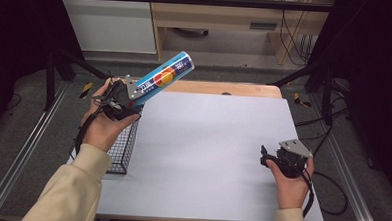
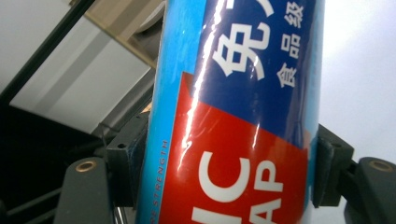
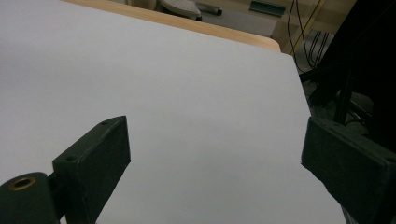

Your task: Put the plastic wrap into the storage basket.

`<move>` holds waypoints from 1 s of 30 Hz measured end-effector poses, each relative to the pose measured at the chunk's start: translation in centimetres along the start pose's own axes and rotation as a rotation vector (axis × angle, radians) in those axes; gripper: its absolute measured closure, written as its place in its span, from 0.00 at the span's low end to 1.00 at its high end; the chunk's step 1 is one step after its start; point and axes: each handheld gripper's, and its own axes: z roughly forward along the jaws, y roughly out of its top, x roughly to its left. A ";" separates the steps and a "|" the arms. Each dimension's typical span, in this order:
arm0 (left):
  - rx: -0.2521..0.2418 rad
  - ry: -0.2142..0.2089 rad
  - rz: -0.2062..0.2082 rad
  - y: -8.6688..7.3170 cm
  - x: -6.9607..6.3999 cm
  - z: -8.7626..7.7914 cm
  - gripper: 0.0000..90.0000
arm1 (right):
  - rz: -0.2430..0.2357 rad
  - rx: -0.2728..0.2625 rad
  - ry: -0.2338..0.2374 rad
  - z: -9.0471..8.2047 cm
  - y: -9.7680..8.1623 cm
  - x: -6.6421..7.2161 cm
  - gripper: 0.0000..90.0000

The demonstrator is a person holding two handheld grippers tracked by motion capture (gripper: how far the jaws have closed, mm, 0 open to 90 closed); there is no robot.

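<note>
A blue cylindrical package (image 1: 166, 75) with a red and orange label and white lettering slants up and to the right above the table's left back corner. My left gripper (image 1: 137, 97) is shut on its lower end. In the left gripper view the package (image 2: 243, 93) stands between the two black pads (image 2: 122, 163), which press on both its sides. My right gripper (image 1: 265, 157) rests near the table's right front, held by a hand. Its jaws stand wide apart over the bare white surface, and the right gripper (image 3: 215, 144) has nothing between them.
A black wire basket (image 1: 123, 148) sits at the left edge of the white table top (image 1: 207, 151), under my left hand. A wooden strip (image 1: 225, 88) runs along the table's back edge. Black frame posts and cables stand at both sides.
</note>
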 end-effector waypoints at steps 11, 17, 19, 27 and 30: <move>0.107 0.068 -0.086 -0.4 1.6 0.0 0.33 | 0.007 0.004 0.024 0.0 0.0 0.4 0.09; 0.155 0.088 -0.107 -1.4 2.0 -0.8 0.33 | 0.008 0.012 0.042 0.1 0.0 0.4 0.10; 0.177 0.081 -0.112 -1.9 1.9 -1.2 0.33 | 0.009 0.011 0.048 0.2 -0.1 0.4 0.10; 0.207 0.052 -0.129 -3.4 0.9 -1.7 0.33 | 0.010 0.016 0.052 0.2 -0.1 0.5 0.11; 0.226 0.035 -0.137 -4.5 0.4 -1.6 0.33 | 0.009 0.018 0.056 0.3 -0.1 0.7 0.11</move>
